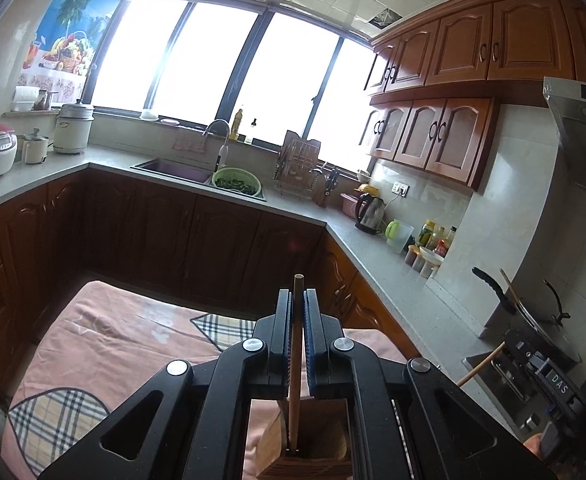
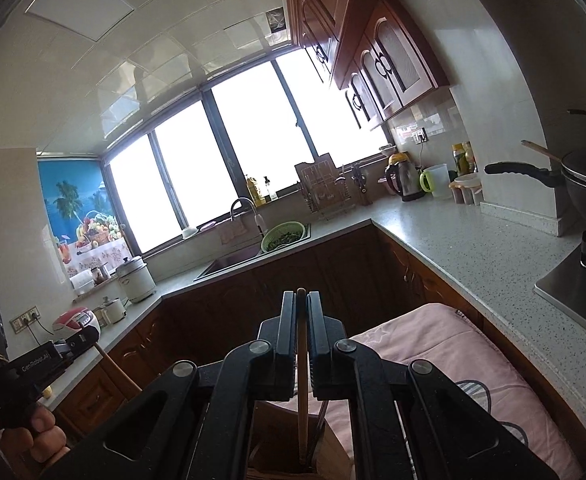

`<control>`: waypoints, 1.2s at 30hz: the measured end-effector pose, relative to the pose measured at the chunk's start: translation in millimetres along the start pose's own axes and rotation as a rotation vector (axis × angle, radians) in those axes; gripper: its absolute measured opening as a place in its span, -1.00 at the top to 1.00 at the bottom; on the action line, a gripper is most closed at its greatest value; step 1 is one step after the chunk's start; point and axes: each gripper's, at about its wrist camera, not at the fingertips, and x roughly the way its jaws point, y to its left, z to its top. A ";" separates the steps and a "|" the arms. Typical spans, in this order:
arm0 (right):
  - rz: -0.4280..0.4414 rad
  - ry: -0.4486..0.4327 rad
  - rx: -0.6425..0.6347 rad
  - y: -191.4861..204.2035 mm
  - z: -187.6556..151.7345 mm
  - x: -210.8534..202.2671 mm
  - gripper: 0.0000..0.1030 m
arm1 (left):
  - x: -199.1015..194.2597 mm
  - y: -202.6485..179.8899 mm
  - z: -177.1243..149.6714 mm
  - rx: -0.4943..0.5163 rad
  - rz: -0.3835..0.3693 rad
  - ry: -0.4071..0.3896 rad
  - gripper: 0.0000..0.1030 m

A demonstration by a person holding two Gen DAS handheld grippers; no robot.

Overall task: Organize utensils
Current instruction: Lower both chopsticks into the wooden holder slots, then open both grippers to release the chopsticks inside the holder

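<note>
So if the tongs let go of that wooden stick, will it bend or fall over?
Probably no bending: the wooden stick looks straight and stiff between the left tongs. It looks thin, so likely light. Its lower end sits in the wooden box, so it would probably just lean against the side.

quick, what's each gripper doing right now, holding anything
Left gripper: closed on a wooden chopstick that reaches down into the wooden holder.
Right gripper: closed on another wooden stick, its lower end in the holder too.

Pink cloth [image 1: 105, 336] — apparently bearing wooden holder [image 1: 313, 452].
</note>
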 end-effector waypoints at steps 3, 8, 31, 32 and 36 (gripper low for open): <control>-0.009 0.016 -0.001 -5.2 -13.5 11.7 0.91 | 18.4 1.2 -6.9 -0.015 0.015 0.017 0.92; -0.017 0.074 0.036 -15.2 -35.8 30.8 0.91 | 36.8 3.8 -18.4 -0.020 0.022 0.055 0.91; -0.014 0.149 0.056 -22.0 -49.8 47.1 0.80 | 53.2 4.2 -31.2 0.043 0.056 0.130 0.76; -0.013 0.147 0.059 -22.4 -50.3 46.2 0.73 | 52.2 4.1 -30.8 0.041 0.056 0.130 0.68; -0.006 0.126 0.071 -23.3 -49.6 38.7 -0.17 | 44.1 4.4 -30.9 0.039 0.066 0.115 0.40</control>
